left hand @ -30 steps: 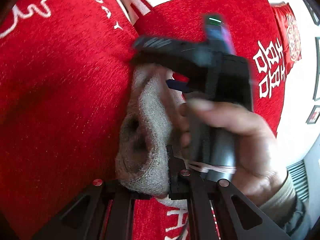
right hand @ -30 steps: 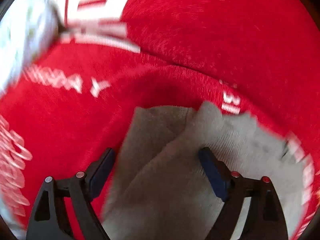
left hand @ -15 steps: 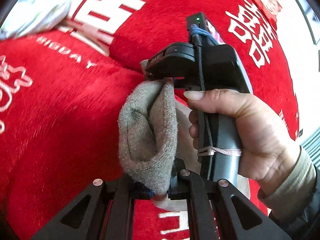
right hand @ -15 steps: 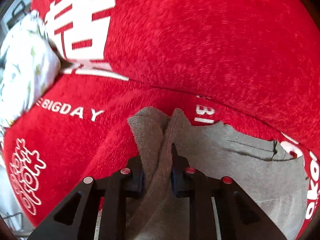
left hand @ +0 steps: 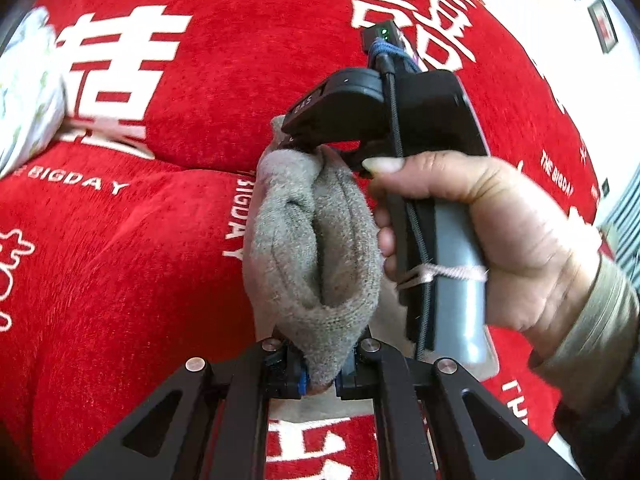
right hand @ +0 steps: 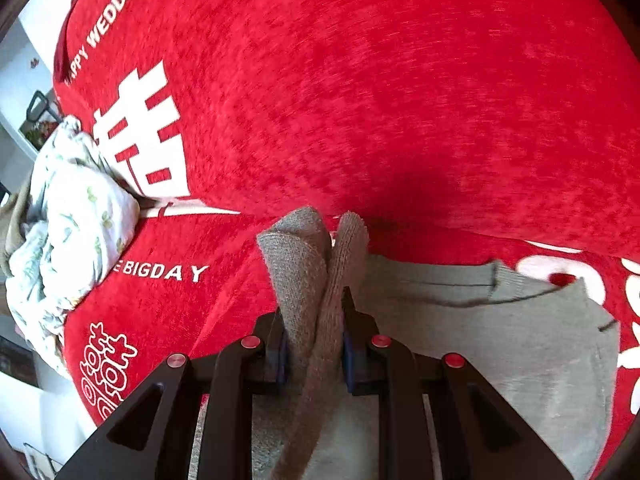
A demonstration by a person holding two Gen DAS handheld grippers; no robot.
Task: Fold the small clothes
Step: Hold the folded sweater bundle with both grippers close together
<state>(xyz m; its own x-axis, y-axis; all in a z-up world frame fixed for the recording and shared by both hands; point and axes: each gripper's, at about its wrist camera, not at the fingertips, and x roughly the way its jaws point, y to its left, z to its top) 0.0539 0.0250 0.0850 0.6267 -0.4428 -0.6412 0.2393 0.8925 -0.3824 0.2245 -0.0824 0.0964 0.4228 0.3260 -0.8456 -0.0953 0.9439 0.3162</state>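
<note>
A small grey knitted garment point(left hand: 312, 256) hangs bunched between both grippers above the red sofa. My left gripper point(left hand: 318, 372) is shut on its lower fold. My right gripper point(right hand: 314, 354) is shut on another bunched edge of the grey garment point(right hand: 312, 268); the rest of the cloth point(right hand: 500, 344) lies flat on the seat to the right. In the left wrist view the right gripper point(left hand: 320, 142), held in a hand, pinches the top of the garment.
The sofa has a red cover with white lettering, seat point(left hand: 100, 280) and backrest point(right hand: 380, 100). A white floral-print cloth point(right hand: 68, 220) is piled at the sofa's left end; it also shows in the left wrist view point(left hand: 24, 100).
My right gripper has closed on the grey garment's edge. Both grippers have lifted the bunched cloth off the seat, and the views have shifted toward the backrest.
</note>
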